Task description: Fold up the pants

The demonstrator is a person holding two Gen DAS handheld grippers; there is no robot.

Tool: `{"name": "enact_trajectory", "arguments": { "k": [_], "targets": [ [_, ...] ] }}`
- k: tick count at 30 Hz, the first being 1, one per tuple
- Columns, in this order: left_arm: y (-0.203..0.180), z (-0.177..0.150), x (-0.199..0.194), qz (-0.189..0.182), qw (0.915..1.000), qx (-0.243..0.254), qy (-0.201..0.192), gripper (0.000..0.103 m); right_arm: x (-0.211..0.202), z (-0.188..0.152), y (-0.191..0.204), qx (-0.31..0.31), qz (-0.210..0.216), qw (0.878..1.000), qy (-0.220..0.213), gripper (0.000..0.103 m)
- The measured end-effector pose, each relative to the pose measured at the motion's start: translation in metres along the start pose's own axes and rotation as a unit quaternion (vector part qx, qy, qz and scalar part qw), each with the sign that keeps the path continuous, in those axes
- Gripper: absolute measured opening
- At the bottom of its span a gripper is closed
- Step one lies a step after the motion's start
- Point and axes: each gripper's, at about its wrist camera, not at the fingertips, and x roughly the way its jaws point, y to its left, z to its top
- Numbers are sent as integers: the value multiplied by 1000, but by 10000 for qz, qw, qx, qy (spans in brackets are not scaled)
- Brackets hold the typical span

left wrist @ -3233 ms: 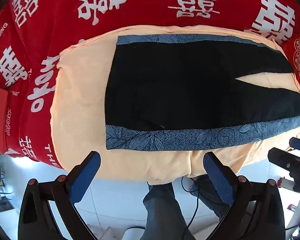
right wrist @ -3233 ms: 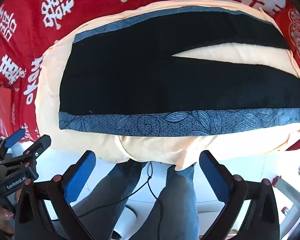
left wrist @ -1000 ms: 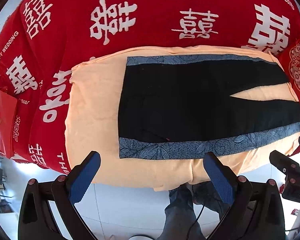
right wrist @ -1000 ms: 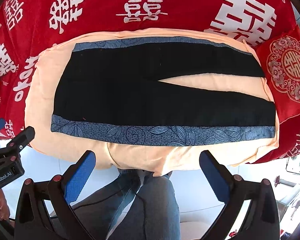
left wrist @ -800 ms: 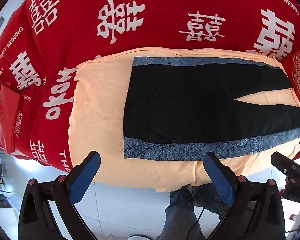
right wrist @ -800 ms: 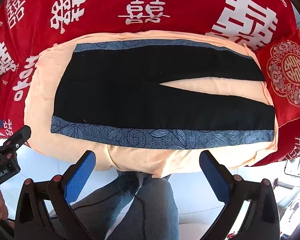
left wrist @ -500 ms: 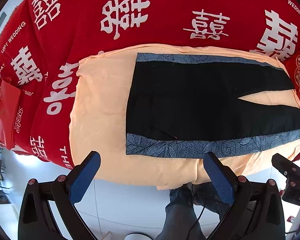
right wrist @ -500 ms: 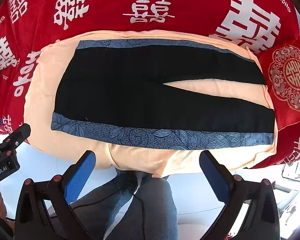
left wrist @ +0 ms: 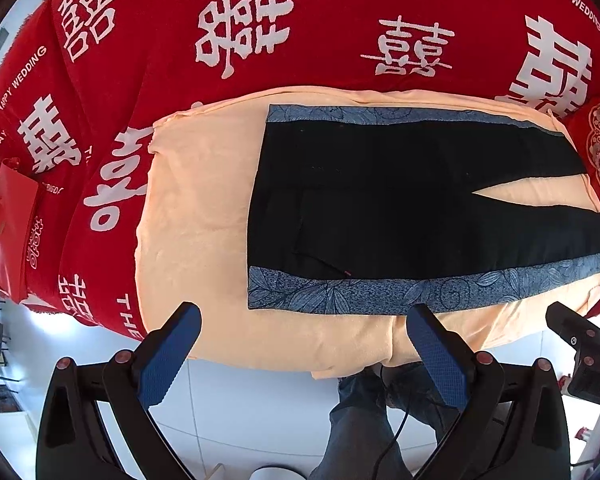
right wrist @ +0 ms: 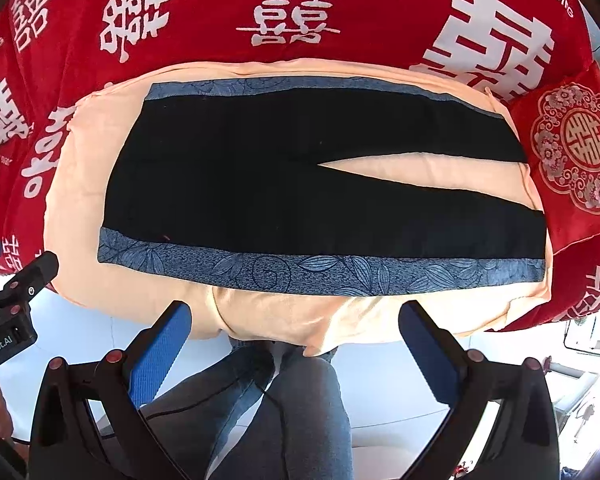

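Note:
Black pants (left wrist: 400, 208) with blue leaf-patterned side stripes (left wrist: 380, 290) lie flat and unfolded on a peach cloth (left wrist: 196, 208), waistband to the left, legs spread in a narrow V to the right. They also show in the right wrist view (right wrist: 300, 184). My left gripper (left wrist: 304, 320) is open and empty, above the cloth's near edge by the waist end. My right gripper (right wrist: 296, 312) is open and empty, above the near edge by the near leg. The right gripper (left wrist: 580, 340) shows at the left view's right edge; the left gripper (right wrist: 12, 300) shows at the right view's left edge.
The peach cloth covers a table draped in red fabric with white characters (left wrist: 244, 36). A red cushion with a round emblem (right wrist: 580, 152) lies beyond the leg ends. A red box (left wrist: 12, 208) sits at far left. The person's legs (right wrist: 284, 412) stand at the near edge.
Both grippers have drawn back and up from the table since 3.2 s ago, then drifted slightly closer. The pants have not moved. Both grippers stay open.

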Motion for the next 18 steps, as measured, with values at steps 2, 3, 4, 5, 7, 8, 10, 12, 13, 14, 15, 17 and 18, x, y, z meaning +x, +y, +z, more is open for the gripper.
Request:
{"name": "enact_trajectory", "arguments": {
  "k": [2, 3, 4, 5, 7, 8, 10, 12, 13, 14, 15, 17, 18],
  "targets": [
    [0, 0, 1, -11, 10000, 2, -4, 103, 1, 0, -1, -3, -22, 10000, 9, 103],
    [-1, 0, 1, -23, 10000, 9, -13, 103, 1, 1, -1, -5, -42, 10000, 21, 103],
    [-2, -1, 2, -41, 10000, 25, -20, 103, 2, 1, -2, -15, -79, 10000, 36, 103],
    [-4, -2, 4, -51, 10000, 52, -17, 103, 4, 2, -2, -28, -119, 9999, 52, 103],
    [-6, -4, 7, -63, 9999, 87, 17, 103, 6, 2, -4, -45, -161, 9998, 81, 103],
    [-7, -6, 9, -92, 9999, 81, 31, 103, 8, 2, -5, -46, -173, 9998, 103, 103],
    [-7, -8, 13, -180, 9998, 53, 28, 103, 14, 1, -8, -33, -167, 9997, 156, 103],
    [-6, -10, 23, -309, 9995, 10, 59, 103, 20, -1, -13, 42, -132, 9997, 202, 103],
    [-5, -11, 31, -373, 9993, -18, 102, 103, 26, -2, -17, 124, -32, 9996, 244, 103],
    [-2, -13, 40, -400, 9990, -58, 168, 103, 30, -4, -21, 196, 78, 9994, 274, 103],
    [-1, -14, 48, -411, 9988, -92, 234, 103, 36, -6, -26, 300, 233, 9988, 323, 103],
    [5, -17, 65, -480, 9979, -209, 376, 103, 51, -10, -35, 482, 482, 9966, 464, 103],
    [9, -19, 74, -490, 9973, -288, 467, 103, 59, -12, -37, 528, 589, 9954, 542, 102]
  ]
}}
